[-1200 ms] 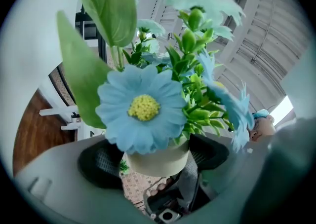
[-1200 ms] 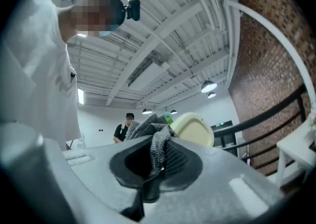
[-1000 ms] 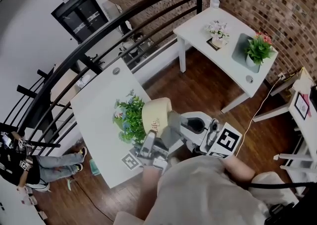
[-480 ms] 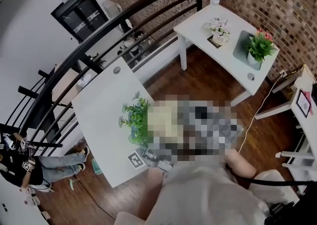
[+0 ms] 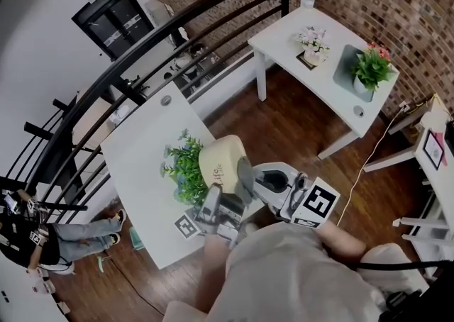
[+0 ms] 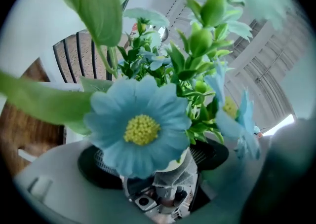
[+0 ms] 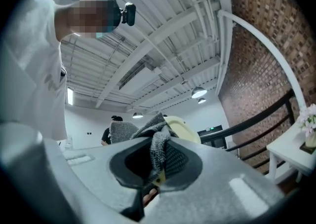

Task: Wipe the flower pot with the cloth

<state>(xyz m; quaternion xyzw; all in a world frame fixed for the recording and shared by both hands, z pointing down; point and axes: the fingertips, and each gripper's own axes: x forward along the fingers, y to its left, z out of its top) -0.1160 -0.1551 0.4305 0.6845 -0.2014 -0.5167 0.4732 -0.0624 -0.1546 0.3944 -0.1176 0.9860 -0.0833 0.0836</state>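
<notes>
I hold a cream flower pot (image 5: 221, 159) tipped on its side in the air over the near edge of a white table (image 5: 138, 164). Its green plant (image 5: 184, 171) and blue flowers (image 6: 140, 129) point left. My left gripper (image 5: 215, 196) is shut on the pot's rim (image 6: 173, 165) from below, and leaves fill most of the left gripper view. My right gripper (image 5: 250, 180) is shut on a grey cloth (image 5: 244, 176), bunched between its jaws (image 7: 160, 149) and pressed against the pot's side (image 7: 186, 130).
A black railing (image 5: 177, 37) runs behind the table. A second white table (image 5: 284, 54) by the brick wall carries two potted plants (image 5: 370, 69). A person (image 5: 35, 242) stands below at the far left. A cable lies on the wood floor at right.
Half a second ago the pot and both grippers sat a little further right; now they are back left, near where they were a second ago. Both grips are unchanged.
</notes>
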